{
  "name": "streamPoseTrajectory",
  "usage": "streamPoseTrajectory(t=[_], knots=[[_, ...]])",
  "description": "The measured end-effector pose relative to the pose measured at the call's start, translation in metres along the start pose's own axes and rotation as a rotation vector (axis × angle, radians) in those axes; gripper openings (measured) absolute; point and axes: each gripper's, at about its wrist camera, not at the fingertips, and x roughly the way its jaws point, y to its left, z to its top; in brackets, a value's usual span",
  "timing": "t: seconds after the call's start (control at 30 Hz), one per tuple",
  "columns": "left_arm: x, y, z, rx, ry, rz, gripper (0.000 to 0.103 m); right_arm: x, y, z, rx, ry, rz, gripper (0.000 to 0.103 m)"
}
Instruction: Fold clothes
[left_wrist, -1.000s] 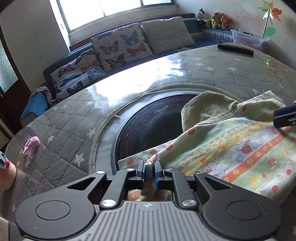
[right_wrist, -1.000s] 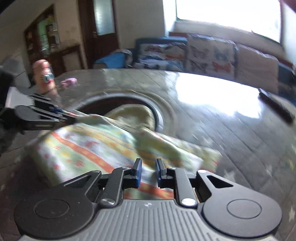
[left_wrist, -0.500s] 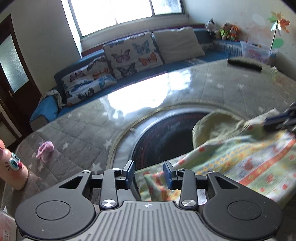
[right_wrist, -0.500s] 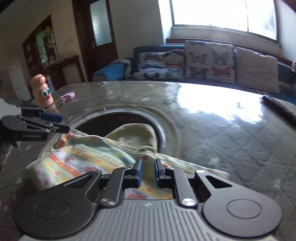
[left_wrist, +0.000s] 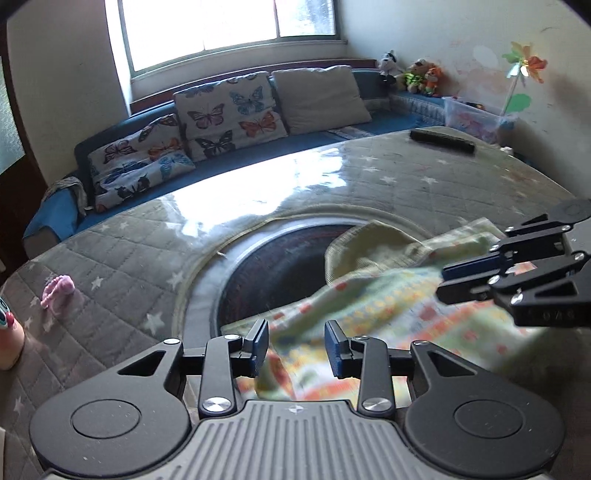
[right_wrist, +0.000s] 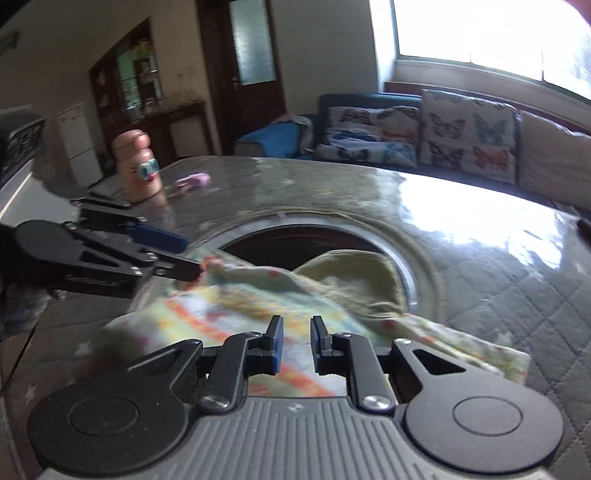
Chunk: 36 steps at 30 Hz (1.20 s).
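Observation:
A colourful patterned garment (left_wrist: 399, 314) with a yellow-green lining lies folded over on the round table, partly over the dark centre disc (left_wrist: 280, 266). It also shows in the right wrist view (right_wrist: 236, 317). My left gripper (left_wrist: 296, 345) is open, its jaws apart just above the garment's near edge, holding nothing. My right gripper (right_wrist: 296, 341) is open with a narrow gap, empty, above the garment's other side. The right gripper also shows at the right of the left wrist view (left_wrist: 465, 280). The left gripper shows at the left of the right wrist view (right_wrist: 181, 254).
The table has a grey quilted star cover (left_wrist: 110, 258). A pink small item (left_wrist: 57, 290) and a finger-shaped toy (right_wrist: 138, 170) stand at its left. A black remote (left_wrist: 441, 140) lies at the far edge. A sofa with butterfly cushions (left_wrist: 229, 114) stands behind.
My left gripper has let go of the garment's edge and opened wide. Both grippers have pulled back and risen a little. The right gripper has opened slightly more.

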Motion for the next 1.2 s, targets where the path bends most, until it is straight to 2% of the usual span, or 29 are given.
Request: streamPoseTrajectory(t=[0.2, 0.43, 0.63, 0.73, 0.87, 0.97, 1.2], knots=[[-0.017, -0.022, -0.027, 0.068, -0.014, -0.04, 0.033, 0.003, 0.043, -0.012, -0.089, 0.012, 0.05, 0.015], [-0.008, -0.027, -0.048, 0.077, 0.012, -0.016, 0.033, 0.014, 0.072, -0.027, -0.168, 0.012, 0.053, 0.015], [-0.015, -0.024, -0.051, 0.053, 0.0, -0.007, 0.033, -0.008, 0.067, -0.029, -0.144, -0.028, 0.055, 0.016], [-0.014, -0.026, -0.055, 0.057, 0.002, -0.007, 0.032, -0.009, 0.057, -0.035, -0.101, 0.005, 0.058, 0.016], [-0.014, -0.023, -0.055, 0.037, 0.001, -0.01, 0.032, -0.02, 0.053, -0.043, -0.091, -0.002, 0.047, 0.016], [-0.013, -0.023, -0.056, 0.039, 0.003, -0.008, 0.032, -0.033, 0.044, -0.045, -0.062, -0.021, 0.017, 0.016], [-0.013, -0.022, -0.056, 0.035, 0.008, -0.011, 0.032, -0.049, 0.016, -0.064, -0.001, 0.003, -0.072, 0.016]])
